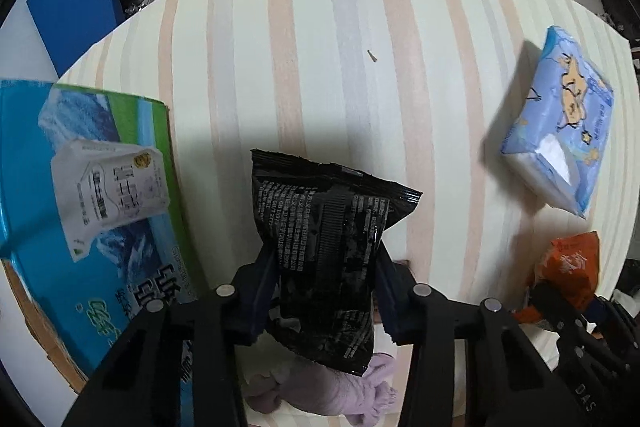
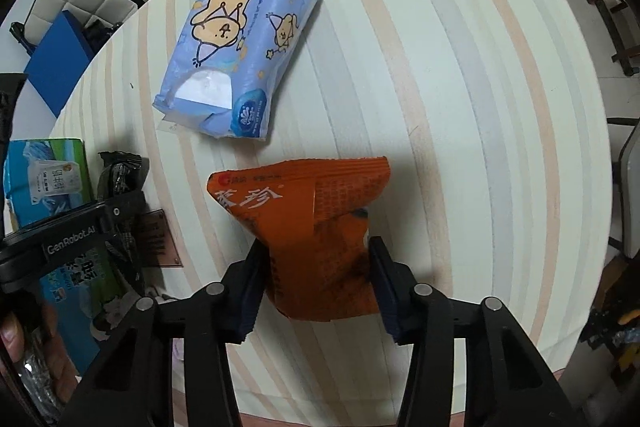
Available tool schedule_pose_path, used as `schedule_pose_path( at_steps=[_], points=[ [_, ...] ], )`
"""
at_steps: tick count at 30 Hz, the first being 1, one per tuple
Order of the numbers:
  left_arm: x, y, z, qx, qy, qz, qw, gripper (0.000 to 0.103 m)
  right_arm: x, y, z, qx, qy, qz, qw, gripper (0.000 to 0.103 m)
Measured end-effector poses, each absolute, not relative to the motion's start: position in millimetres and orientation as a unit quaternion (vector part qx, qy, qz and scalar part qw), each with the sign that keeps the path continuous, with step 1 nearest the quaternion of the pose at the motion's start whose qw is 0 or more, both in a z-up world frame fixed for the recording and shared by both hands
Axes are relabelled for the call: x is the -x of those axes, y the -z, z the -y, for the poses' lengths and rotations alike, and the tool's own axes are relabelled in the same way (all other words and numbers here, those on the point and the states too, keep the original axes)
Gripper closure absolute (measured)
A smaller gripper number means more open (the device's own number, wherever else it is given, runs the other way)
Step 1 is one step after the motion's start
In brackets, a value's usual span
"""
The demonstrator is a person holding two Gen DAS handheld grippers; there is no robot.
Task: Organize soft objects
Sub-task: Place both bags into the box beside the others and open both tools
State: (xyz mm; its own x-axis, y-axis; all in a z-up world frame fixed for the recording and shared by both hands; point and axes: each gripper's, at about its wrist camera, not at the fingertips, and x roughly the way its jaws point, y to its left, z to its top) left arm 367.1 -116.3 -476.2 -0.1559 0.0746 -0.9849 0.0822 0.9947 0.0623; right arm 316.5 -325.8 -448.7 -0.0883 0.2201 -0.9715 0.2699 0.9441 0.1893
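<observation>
My left gripper (image 1: 326,291) is shut on a black snack bag (image 1: 324,259) and holds it above the striped table (image 1: 320,47). My right gripper (image 2: 316,279) is shut on an orange snack bag (image 2: 316,223), also held above the table. The orange bag shows at the right edge of the left wrist view (image 1: 568,267). The black bag shows at the left of the right wrist view (image 2: 120,179). A blue tissue pack with cartoon animals (image 2: 236,55) lies flat on the table beyond the orange bag; it also shows in the left wrist view (image 1: 560,123).
A blue and green milk carton box (image 1: 88,211) stands at the table's left edge, also in the right wrist view (image 2: 44,171). A lilac plush item (image 1: 328,395) lies under the left gripper. A small brown plaque (image 2: 158,239) sits on the table. Chairs and a blue panel (image 1: 76,7) stand beyond the table.
</observation>
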Motion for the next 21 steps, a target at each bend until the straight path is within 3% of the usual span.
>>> schedule_pose_path(
  at_steps=[6,12,21],
  points=[
    [-348.1,438.5,126.1,-0.034,0.03,-0.737,0.674,0.062,-310.0,431.6,320.1,-0.163,0.024,-0.73,0.663,0.059],
    [-331.0,358.5,102.7,0.015,0.072,-0.692,0.718,0.062,-298.8,373.1,307.7,-0.166,0.0,-0.7,0.694,0.059],
    [-291.2,264.7,-11.7,0.06,0.077,-0.64,0.762,0.062,-274.4,267.4,219.7,-0.143,-0.08,-0.651,0.741,0.06]
  ],
)
